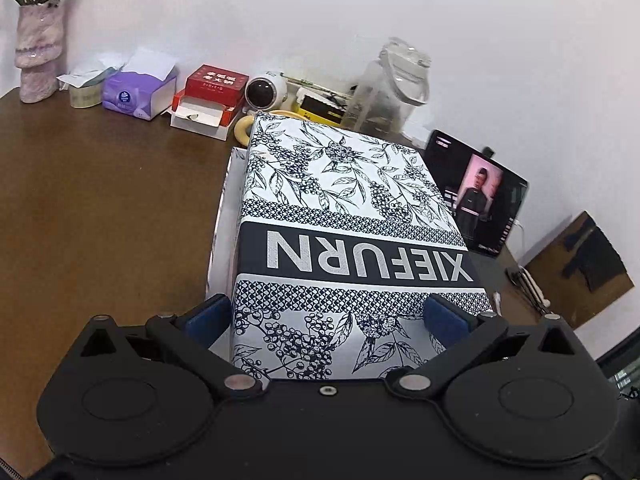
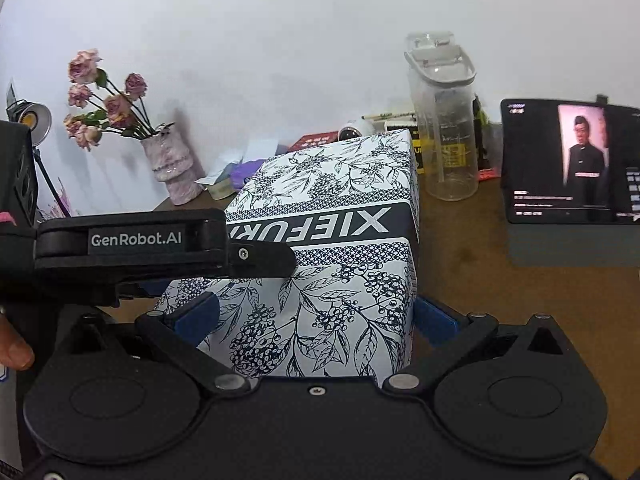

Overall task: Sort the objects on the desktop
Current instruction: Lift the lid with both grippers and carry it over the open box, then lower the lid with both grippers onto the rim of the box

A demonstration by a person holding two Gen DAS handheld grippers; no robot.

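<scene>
The patterned box [image 1: 340, 216], white with dark leaf-and-berry print and a XIEFURN band, sits between the blue pads of both claws: the left gripper [image 1: 326, 316] has its fingers spread wide across the box's near end with a pad against each side, and the right gripper [image 2: 316, 320] brackets the same box likewise, pads at its flanks. Whether the box rests on the brown desk [image 1: 100, 200] or is lifted cannot be told. Beyond the left claw stand a red box [image 1: 216, 82], purple tissue pack [image 1: 136, 94] and vase [image 1: 38, 48]; ahead-right of both, a tablet [image 2: 568, 164] and clear jug [image 2: 444, 120].
</scene>
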